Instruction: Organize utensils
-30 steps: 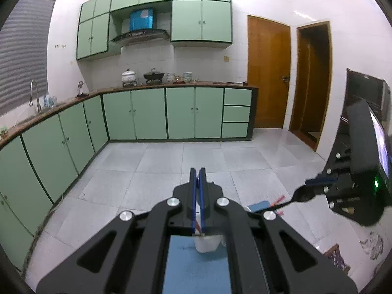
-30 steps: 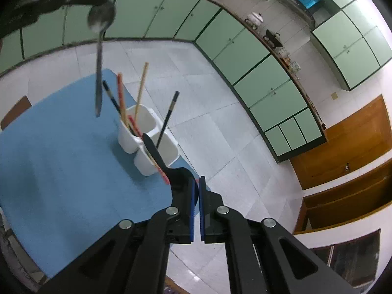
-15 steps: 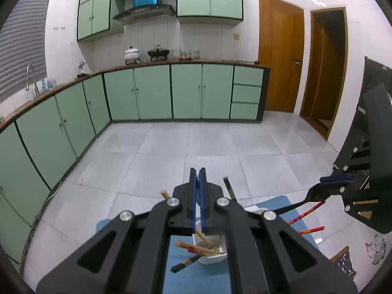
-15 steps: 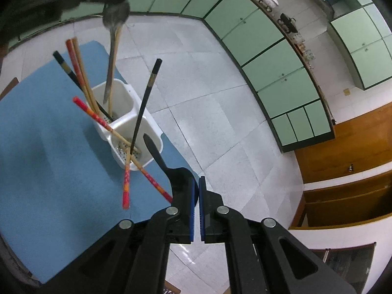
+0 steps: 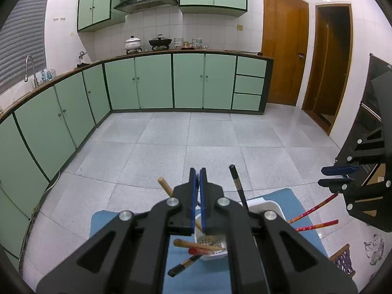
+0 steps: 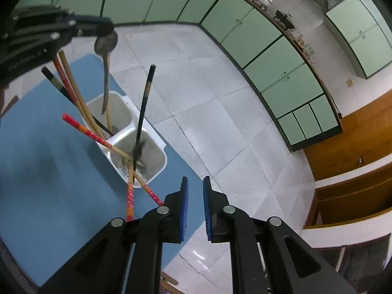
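Landmark: the white two-compartment holder [image 6: 137, 144], standing near the far edge of the blue mat [image 6: 49, 171].

Left gripper [image 6: 107, 28]: up and to the left of the holder in the right wrist view, clenched on the bowl end of a metal spoon [image 6: 105, 56].

Spoon: hangs handle-down, its tip inside the mouth of the holder's far compartment; whether it touches the bottom cannot be told. Judged not yet delivered, since the jaws grip it.

Far compartment: holds a dark chopstick, a red one and a pale wooden one [image 6: 73, 90], all leaning out to the left over the holder's rim.

Near compartment: a black utensil [image 6: 140, 150] sits low inside it, blurred, beside a dark chopstick [image 6: 144, 103] standing nearly upright and red-orange patterned chopsticks [image 6: 129, 196] that lean out over the near rim.

Right gripper [image 6: 195, 204]: below and to the right of the holder, above the mat's edge; its jaws have just been opening, nothing between the blue pads, released.

Done, as judged: chopsticks and the black utensil are in the holder.

Left, as judged: letting the spoon go into the far compartment; no loose utensil shows on the mat around the holder.
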The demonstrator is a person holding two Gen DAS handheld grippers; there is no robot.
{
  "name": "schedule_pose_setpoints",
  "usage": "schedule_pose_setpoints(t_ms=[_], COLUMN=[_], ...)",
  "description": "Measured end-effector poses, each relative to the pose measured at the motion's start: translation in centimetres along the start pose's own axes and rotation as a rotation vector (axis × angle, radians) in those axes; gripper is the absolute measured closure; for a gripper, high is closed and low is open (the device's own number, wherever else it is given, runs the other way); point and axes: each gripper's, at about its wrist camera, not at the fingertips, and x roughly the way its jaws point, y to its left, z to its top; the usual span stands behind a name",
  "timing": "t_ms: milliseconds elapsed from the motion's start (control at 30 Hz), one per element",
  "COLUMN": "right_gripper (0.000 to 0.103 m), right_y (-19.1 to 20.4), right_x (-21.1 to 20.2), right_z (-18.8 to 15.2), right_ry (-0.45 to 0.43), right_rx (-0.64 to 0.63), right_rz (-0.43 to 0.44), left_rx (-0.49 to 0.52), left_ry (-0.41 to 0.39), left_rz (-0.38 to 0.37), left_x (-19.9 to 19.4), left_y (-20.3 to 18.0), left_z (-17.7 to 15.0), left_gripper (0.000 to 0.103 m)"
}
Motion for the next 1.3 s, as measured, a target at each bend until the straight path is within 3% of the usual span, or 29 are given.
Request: schedule_pose_setpoints(t_ms=[200,367,500,600,667,733,833,900,1133,1300], right_gripper=[0.09,0.089,0.086,0.073,0.065,0.049,0.032,0.027,0.021,0.017], right_y=[-0.1,0.3,0.8,1.1,1.7,2.3,3.9,5.0,8.8,10.3], right_x=[-0.9,-1.6,-2.7,-3.9,-4.9,-6.3,-8.4,-9.5,-12.5,-14.4], right_z=[-0.5,-0.7,-1.2,-1.8,-2.4,-3.3,-4.5,-5.5,-9.3,-12.6], right_ry=[-0.009,-0.016,-0.031,-0.053,-0.078,-0.12,-0.187,-0.225,-0.309,-0.348], right_rx=[0.003,0.011,0.031,0.055,0.082,0.134,0.225,0.277,0.459,0.617], right_rz=[0.002,0.002,0.001,0.009,0.013,0.024,0.045,0.067,0.096,0.094], left_rx=[0.003,-0.001,0.012,0.028,0.031,0.025,0.046,0.072,0.037,0.03], left_ry=[-0.01,-0.027,-0.038,-0.059,-0.082,-0.099,-0.094,-0.112,-0.099,-0.082], left_rz=[0.006,0.017,0.035,0.061,0.075,0.079,0.089,0.12,0.169,0.243], left_x=[-0.5,-1.5,-2.8,-4.6,-6.3,-8.1,-10.9,-13.0,-18.2,-21.1], left_y=[-0.2,-0.1,-0.3,-0.6,-0.8,-0.9,-1.3,-1.6,-0.9,-0.6], left_z=[0.3,0.4,0.1,-0.3,-0.7,-1.1,-2.4,-3.7,-7.2,-10.3], left_gripper=[0.099,0.068,0.052,0.036,0.019,0.014,0.013,0.008,0.008,0.007])
